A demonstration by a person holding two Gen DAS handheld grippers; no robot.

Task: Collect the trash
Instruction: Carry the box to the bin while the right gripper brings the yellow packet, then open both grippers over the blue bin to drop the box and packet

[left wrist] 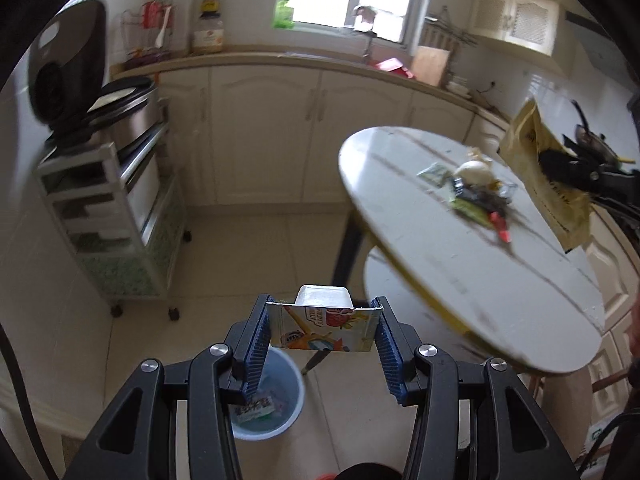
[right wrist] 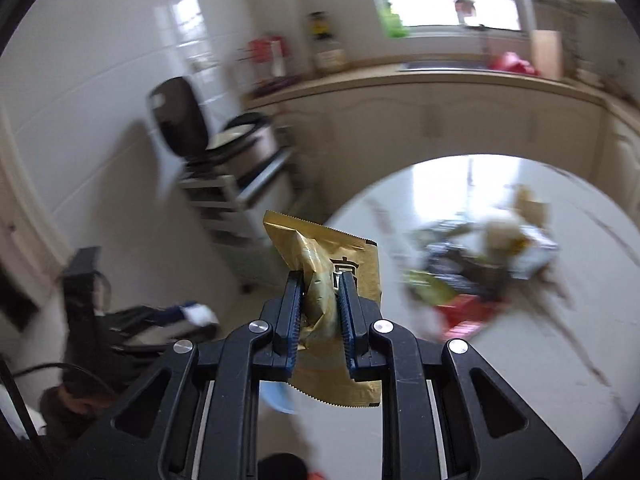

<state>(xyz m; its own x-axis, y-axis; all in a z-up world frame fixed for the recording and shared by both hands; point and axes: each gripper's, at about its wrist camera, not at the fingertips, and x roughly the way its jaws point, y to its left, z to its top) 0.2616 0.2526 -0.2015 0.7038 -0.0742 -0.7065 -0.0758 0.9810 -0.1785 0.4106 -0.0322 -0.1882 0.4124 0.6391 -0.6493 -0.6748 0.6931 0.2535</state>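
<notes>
Open floor [left wrist: 256,240] lies between the table [left wrist: 440,248] and the drawer cart [left wrist: 112,216]. The bin [left wrist: 276,400] stands beside the table's leg [left wrist: 348,252], its mouth unobstructed.

Two claws, one yogurt cup [left wrist: 325,322], one gold wrapper [right wrist: 332,280], one round table [left wrist: 420,240], one blue bin [left wrist: 280,400].

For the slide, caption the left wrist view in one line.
Left gripper clamps a small printed carton above the blue trash bin, beside the round table of remaining litter.
</notes>
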